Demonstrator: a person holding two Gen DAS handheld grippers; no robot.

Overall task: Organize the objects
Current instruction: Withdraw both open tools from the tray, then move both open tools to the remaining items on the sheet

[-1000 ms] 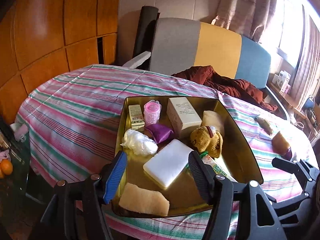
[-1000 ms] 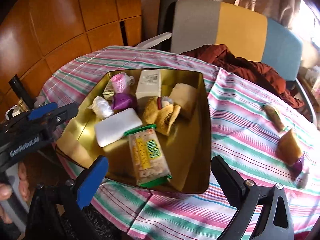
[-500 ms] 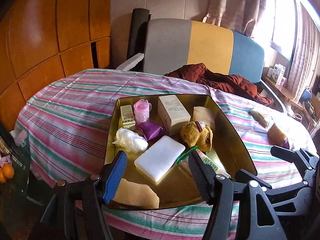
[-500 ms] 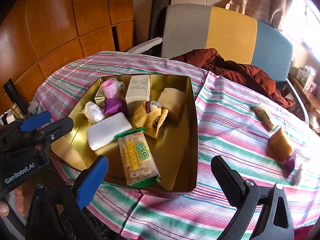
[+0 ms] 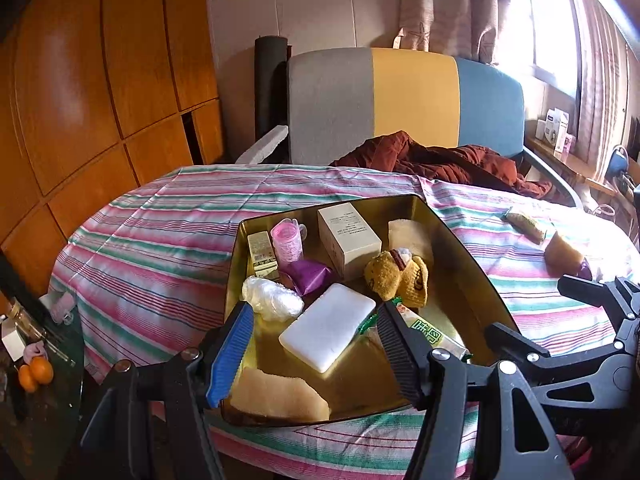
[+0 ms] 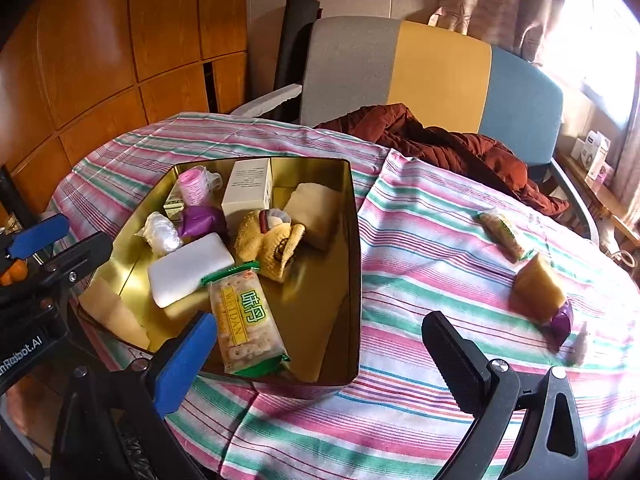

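On the striped tabletop (image 6: 420,248), a gold tray (image 6: 352,240) already holds most of the clutter: a cracker packet (image 6: 248,320), a white block (image 6: 188,268), a yellow plush toy (image 6: 268,240), a cream box (image 6: 248,190), a pink cup (image 6: 192,186), a purple wrapper (image 6: 202,220) and a crumpled clear bag (image 6: 162,232). Three things lie loose well apart from the tray, out toward three o'clock in the right wrist view: a small snack packet (image 6: 502,232), a tan wedge (image 6: 540,288) and, touching the wedge's near corner, a purple piece (image 6: 562,320). The right tongs (image 6: 320,344) hang released and empty over the tray's near right corner, jaws spread wide; the left tongs (image 5: 316,344) are likewise released and hold nothing, poised above the tray's near edge by a pale sponge-like slab (image 5: 280,396). The step in hand looks like fetching the strays, and the right tongs are the natural choice. To do it well, swing toward three o'clock, keep the jaws wide, and settle on one item only: the wedge and the purple piece touch, so approach the wedge from its far side to avoid dragging both. Press lightly, since the cloth may bunch under the tips. Then lift clear of the tray wall and drop into the bare gold patch at the tray's right, beside the cracker packet.
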